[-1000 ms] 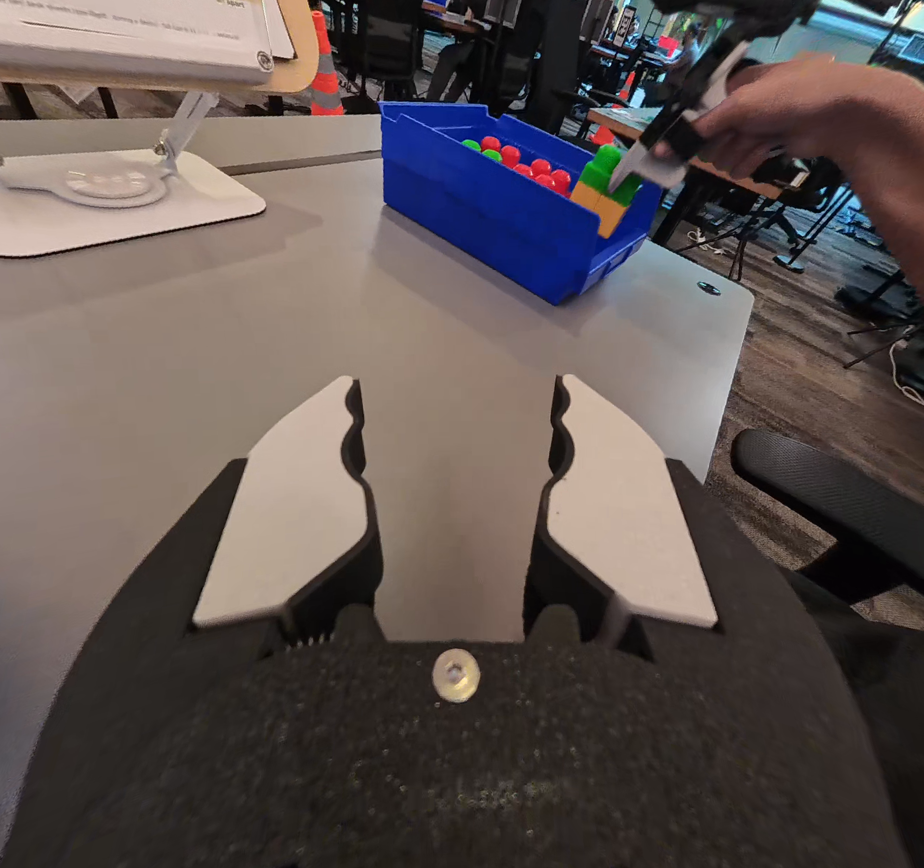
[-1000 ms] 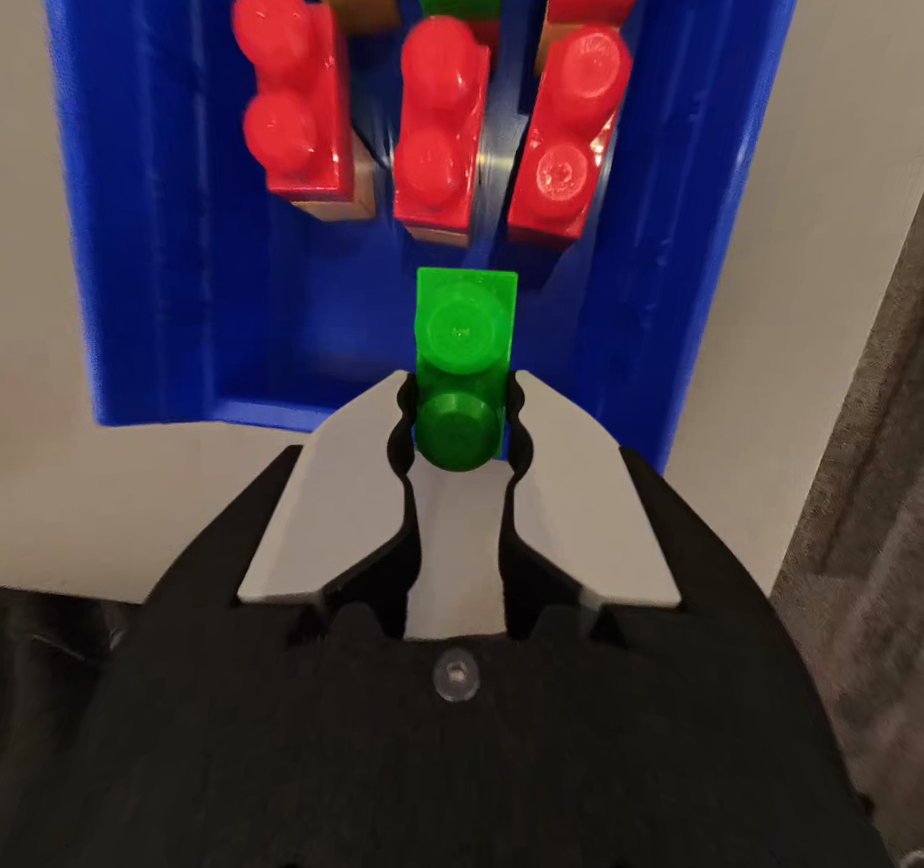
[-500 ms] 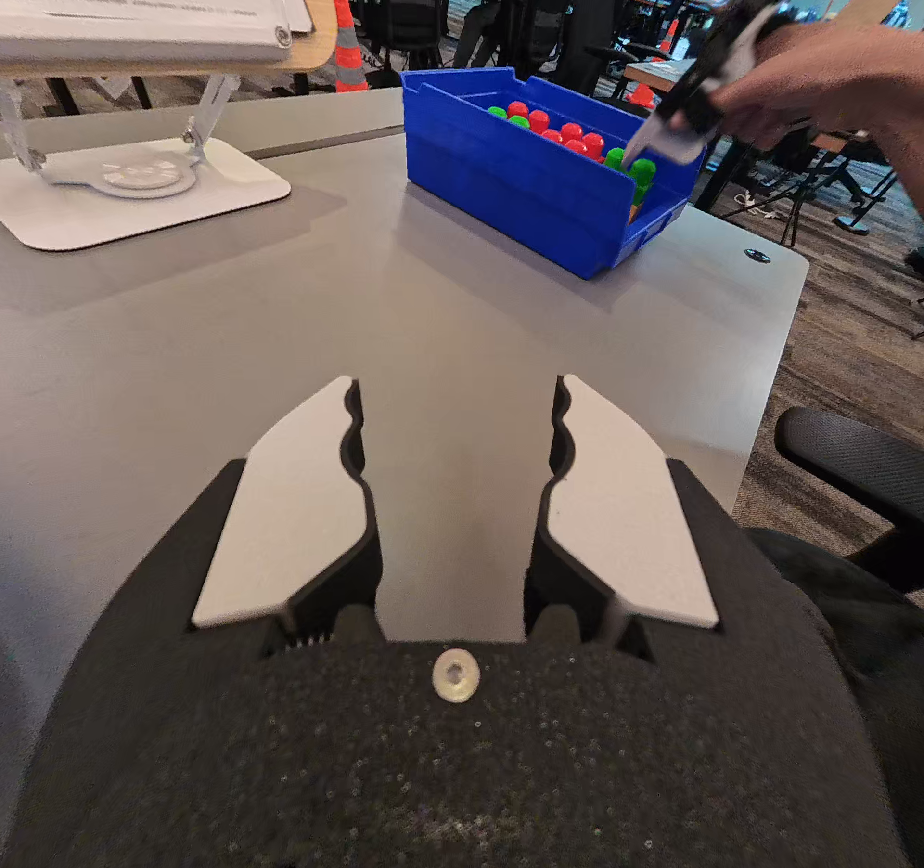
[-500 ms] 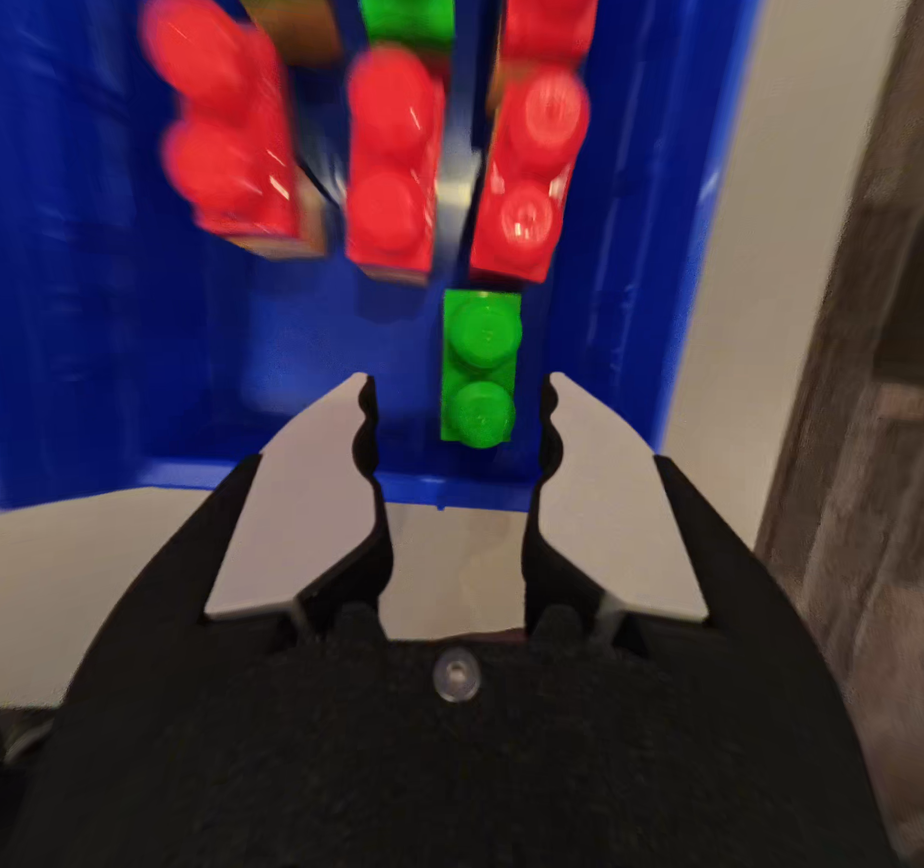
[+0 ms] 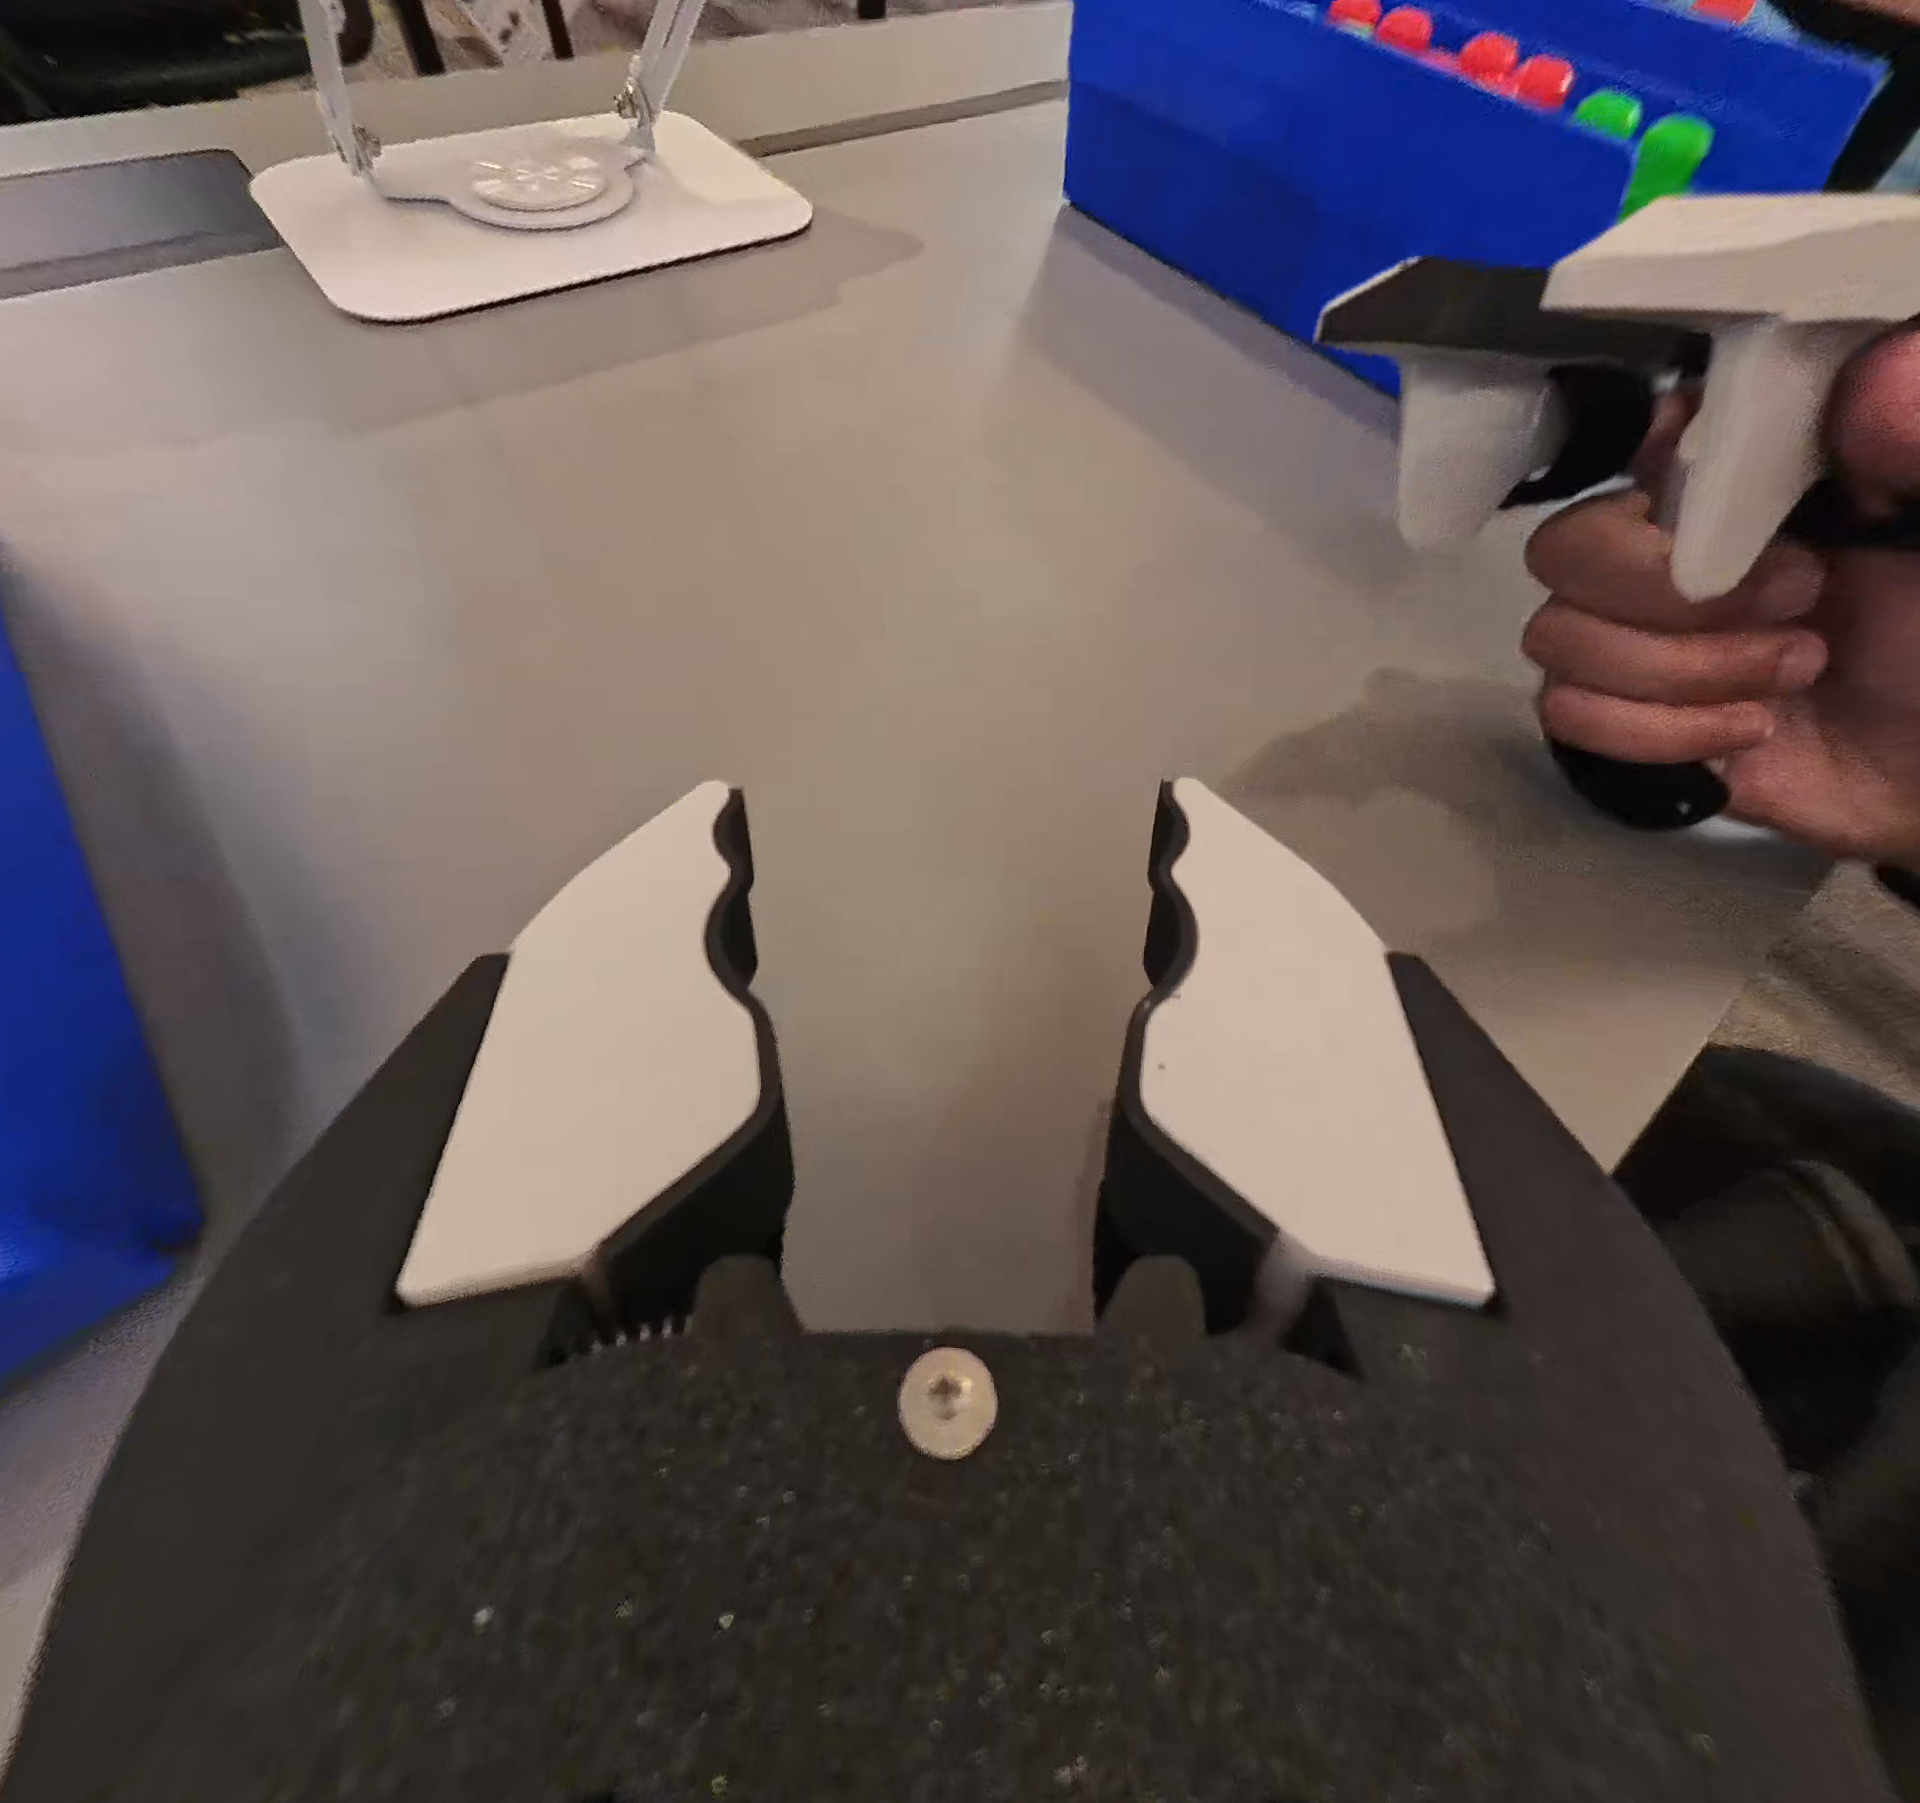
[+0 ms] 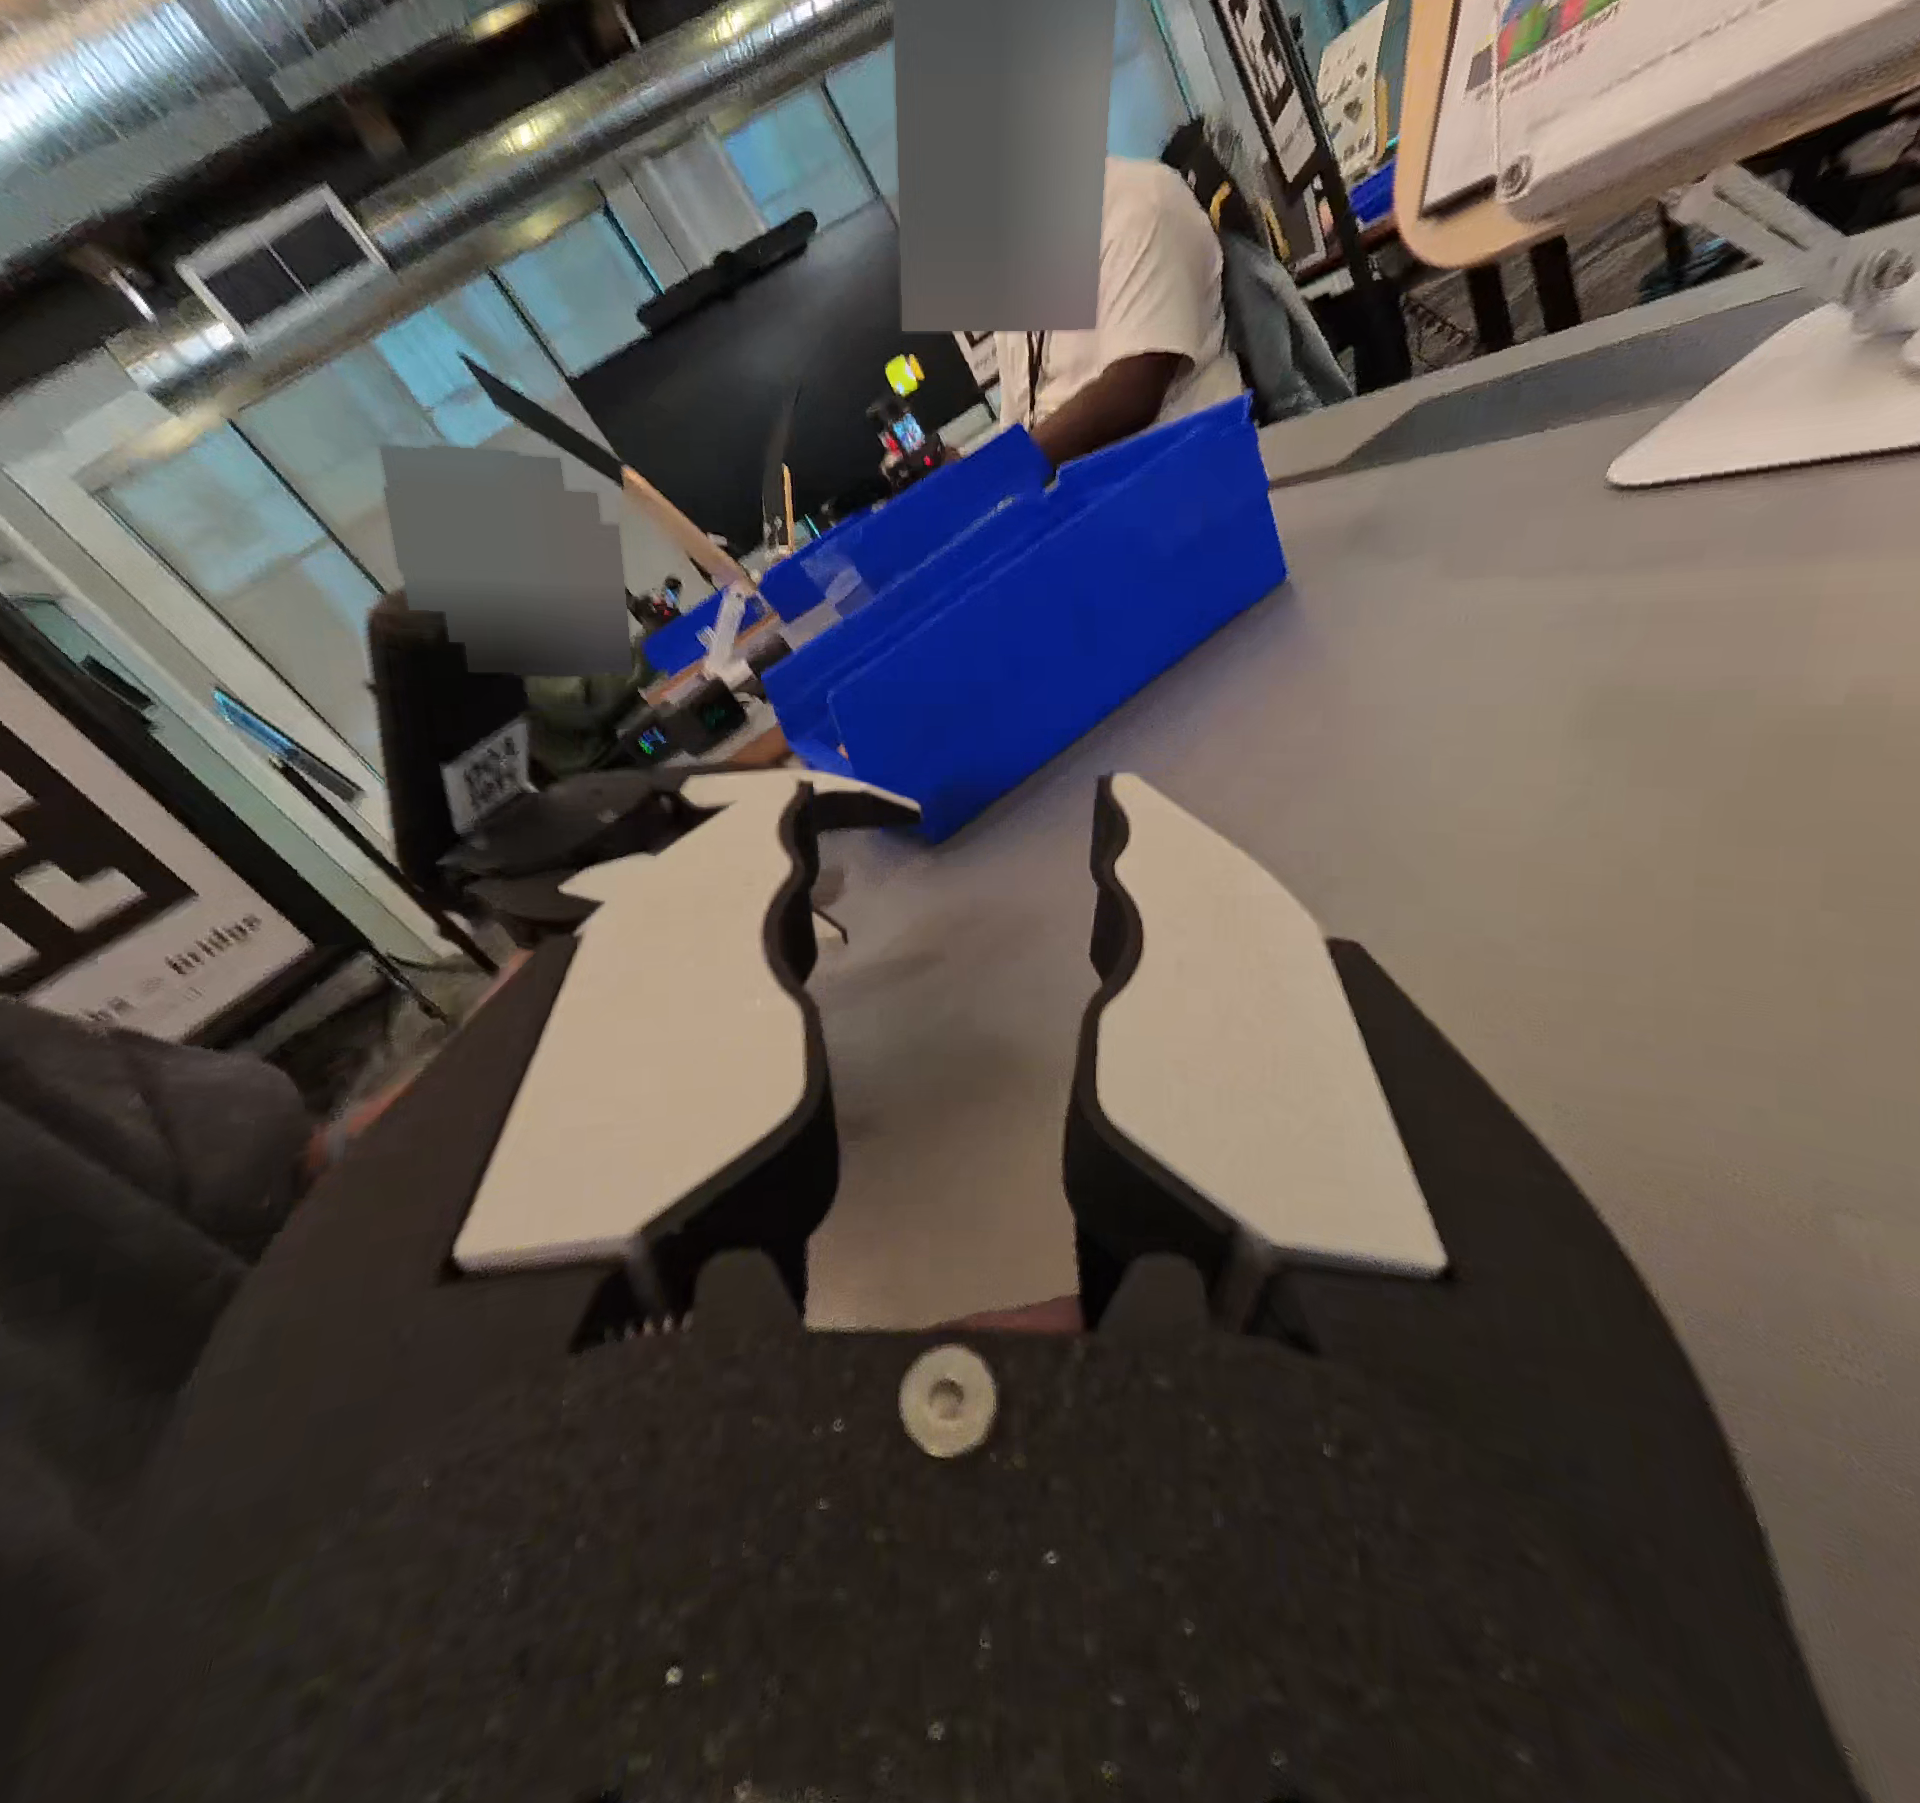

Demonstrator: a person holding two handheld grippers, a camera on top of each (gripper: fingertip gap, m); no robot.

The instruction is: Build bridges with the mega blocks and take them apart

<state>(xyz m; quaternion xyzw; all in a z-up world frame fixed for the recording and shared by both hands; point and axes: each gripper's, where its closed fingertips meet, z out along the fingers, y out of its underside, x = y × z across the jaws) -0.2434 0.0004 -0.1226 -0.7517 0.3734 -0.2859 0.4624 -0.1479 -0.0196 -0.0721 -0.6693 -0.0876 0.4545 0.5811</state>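
Both grippers, L point(image 5: 945, 818) & R point(image 6: 951, 808), seen wide open w/ nothing held; blocks point(image 5: 1496, 60) binned at 1 o'clock, no bridge standing.

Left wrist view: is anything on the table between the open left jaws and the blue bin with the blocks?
No visible obstacle. Bare table runs from the left gripper to the blue bin. The right gripper, jaws open and empty, hangs right of that line, in front of the bin's near corner.
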